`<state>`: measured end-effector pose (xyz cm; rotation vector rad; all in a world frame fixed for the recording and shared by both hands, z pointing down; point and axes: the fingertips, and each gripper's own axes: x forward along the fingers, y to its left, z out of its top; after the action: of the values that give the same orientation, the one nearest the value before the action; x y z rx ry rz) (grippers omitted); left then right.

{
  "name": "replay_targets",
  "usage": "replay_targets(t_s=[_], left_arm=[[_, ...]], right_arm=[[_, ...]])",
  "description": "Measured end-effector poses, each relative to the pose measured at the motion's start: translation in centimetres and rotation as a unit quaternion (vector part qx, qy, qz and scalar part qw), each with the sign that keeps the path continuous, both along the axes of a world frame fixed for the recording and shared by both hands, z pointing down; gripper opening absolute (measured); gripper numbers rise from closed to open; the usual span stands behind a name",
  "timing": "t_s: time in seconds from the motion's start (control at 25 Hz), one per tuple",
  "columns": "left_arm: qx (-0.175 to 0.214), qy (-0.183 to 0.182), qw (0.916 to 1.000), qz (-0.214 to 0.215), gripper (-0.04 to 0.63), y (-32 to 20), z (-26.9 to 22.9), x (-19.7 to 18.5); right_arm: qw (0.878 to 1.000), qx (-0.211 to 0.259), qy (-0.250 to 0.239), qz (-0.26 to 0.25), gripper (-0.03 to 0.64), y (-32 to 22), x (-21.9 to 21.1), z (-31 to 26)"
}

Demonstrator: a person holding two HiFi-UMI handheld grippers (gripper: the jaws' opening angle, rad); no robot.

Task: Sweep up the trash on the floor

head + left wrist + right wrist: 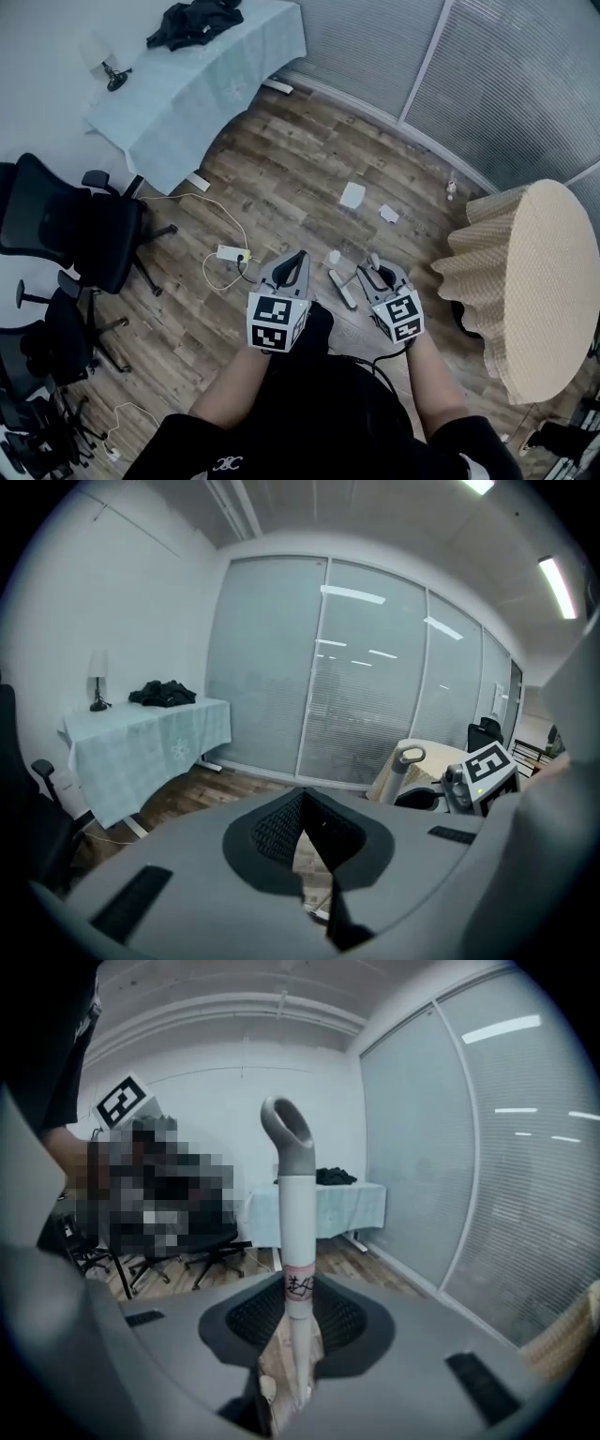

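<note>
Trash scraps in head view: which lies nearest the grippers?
The small white scrap beside the left gripper; the square sheet and paper piece lie farther off.

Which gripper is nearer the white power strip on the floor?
Left. The left gripper is just right of the power strip; the right gripper, shut on a white handle, is farther right.

Clothed table (202,89) far L, garment (195,21) & lamp (114,75) on it; chairs (80,234) nr L; round table (539,281) R. Paper scraps (352,195) on floor btwn, ahead of left gripper (300,255) & right gripper (374,261); power strip (231,253) L of them. Handle (298,1232) upright btwn right gripper's jaws.
</note>
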<state>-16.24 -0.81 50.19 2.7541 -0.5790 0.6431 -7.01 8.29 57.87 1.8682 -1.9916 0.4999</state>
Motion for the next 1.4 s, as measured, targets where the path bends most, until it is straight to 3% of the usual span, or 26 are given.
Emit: replay_targets(t_s=[0.2,0.52,0.96,1.16,1.4], left_arm=[[-0.029,-0.017,0.9994,-0.008,-0.005,-4.3,3.1,1.8],[-0.061,-0.010,0.9973,-0.038,-0.005,-10.7,5.4,2.8],[-0.061,-0.008,0.9966,-0.056,-0.005,-14.9,4.0,3.4],[-0.056,-0.018,0.9942,-0.089,-0.005,-15.1,3.9,4.7],[-0.039,-0.020,0.9866,-0.157,-0.005,-15.4,2.8,8.7]], right_arm=[[1.000,-0.003,0.002,-0.022,0.101,-7.0,3.0,1.5],[0.990,-0.049,0.029,-0.132,0.103,-15.1,4.7,2.6],[0.984,-0.071,0.055,-0.155,0.106,-21.4,7.4,3.0],[0.979,-0.070,0.064,-0.181,0.110,-23.1,9.7,3.0],[0.978,-0.062,0.050,-0.195,0.112,-24.2,15.6,2.7]])
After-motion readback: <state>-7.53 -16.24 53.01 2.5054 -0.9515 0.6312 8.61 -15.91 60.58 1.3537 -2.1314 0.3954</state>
